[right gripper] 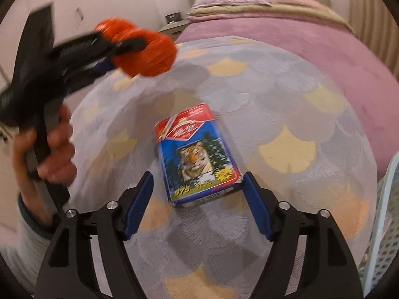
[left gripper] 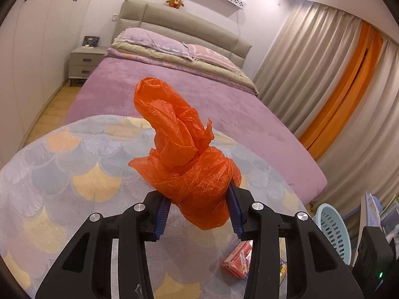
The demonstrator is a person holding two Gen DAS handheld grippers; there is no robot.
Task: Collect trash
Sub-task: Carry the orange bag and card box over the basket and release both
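Observation:
A crumpled orange plastic bag (left gripper: 189, 157) is lifted above the patterned quilt (left gripper: 74, 174), and my left gripper (left gripper: 199, 201) is shut on its lower part. From the right wrist view the same bag (right gripper: 147, 54) shows at upper left in the left gripper (right gripper: 129, 44), held by a person's hand (right gripper: 54, 147). A small red and blue box with a tiger picture (right gripper: 197, 157) lies flat on the quilt (right gripper: 286, 104). My right gripper (right gripper: 198, 182) stands open just above its near end, blue pads apart from it on both sides.
A pale blue perforated basket (left gripper: 331, 229) stands at the right beside the quilt, its edge (right gripper: 384, 211) also in the right wrist view. The tiger box (left gripper: 239, 259) shows under the left gripper. Purple bed (left gripper: 199, 89), pillows, nightstand (left gripper: 83, 63) and curtains lie beyond.

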